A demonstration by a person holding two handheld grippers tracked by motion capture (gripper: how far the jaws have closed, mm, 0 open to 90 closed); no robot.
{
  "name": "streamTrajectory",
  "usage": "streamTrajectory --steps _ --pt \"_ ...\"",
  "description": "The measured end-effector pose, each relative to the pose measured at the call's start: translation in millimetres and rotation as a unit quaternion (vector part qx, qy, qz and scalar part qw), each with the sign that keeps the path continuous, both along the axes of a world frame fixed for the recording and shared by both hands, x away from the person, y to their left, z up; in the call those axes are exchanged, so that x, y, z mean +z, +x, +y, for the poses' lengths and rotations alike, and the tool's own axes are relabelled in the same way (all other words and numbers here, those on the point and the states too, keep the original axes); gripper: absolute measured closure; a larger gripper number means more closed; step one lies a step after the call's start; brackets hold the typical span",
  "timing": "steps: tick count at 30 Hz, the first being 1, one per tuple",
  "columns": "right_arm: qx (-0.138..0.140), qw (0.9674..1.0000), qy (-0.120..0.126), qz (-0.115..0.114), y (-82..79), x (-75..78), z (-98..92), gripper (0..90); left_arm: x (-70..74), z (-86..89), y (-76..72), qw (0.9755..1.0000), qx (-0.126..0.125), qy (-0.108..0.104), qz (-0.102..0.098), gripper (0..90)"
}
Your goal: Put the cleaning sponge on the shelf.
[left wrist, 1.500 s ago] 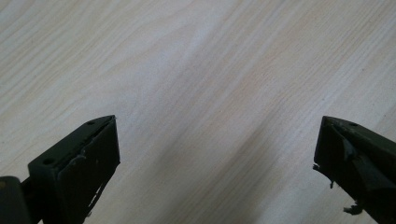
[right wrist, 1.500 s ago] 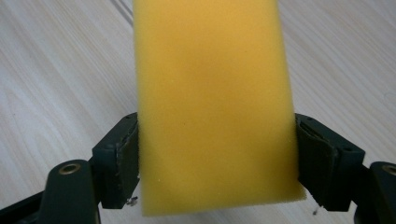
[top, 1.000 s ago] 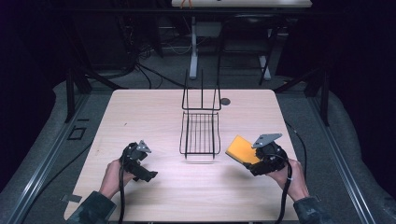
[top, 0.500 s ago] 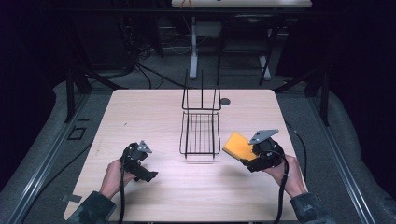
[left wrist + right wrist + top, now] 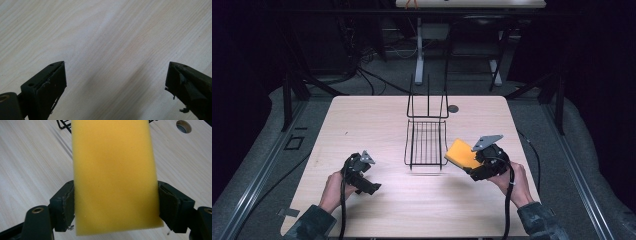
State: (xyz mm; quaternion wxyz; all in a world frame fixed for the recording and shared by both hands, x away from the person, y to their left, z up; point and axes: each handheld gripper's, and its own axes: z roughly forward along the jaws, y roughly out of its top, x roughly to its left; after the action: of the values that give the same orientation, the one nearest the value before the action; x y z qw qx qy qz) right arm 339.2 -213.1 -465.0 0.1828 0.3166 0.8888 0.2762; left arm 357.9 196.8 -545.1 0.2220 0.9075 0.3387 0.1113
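Your right gripper (image 5: 469, 162) has carried the yellow sponge (image 5: 460, 153) closer to the wire rack (image 5: 426, 142), fingers pinching its sides above the bench (image 5: 362, 120). Your left gripper (image 5: 362, 176) rests low, fingers spread.

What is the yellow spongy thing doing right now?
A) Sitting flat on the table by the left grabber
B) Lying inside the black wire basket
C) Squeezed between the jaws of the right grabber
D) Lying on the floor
C: in the right gripper view the yellow sponge sits clamped between both black jaws, and in the high view the right gripper carries it beside the wire basket, not inside it.
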Motion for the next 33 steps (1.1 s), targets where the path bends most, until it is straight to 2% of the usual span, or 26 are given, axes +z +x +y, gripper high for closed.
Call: streamTrajectory --steps 33 --pt "0.022 0.9997 0.002 0.005 22.2 0.9 38.9 24.2 0.4 0.1 -0.4 1.0000 0.002 -0.001 -0.002 3.8"
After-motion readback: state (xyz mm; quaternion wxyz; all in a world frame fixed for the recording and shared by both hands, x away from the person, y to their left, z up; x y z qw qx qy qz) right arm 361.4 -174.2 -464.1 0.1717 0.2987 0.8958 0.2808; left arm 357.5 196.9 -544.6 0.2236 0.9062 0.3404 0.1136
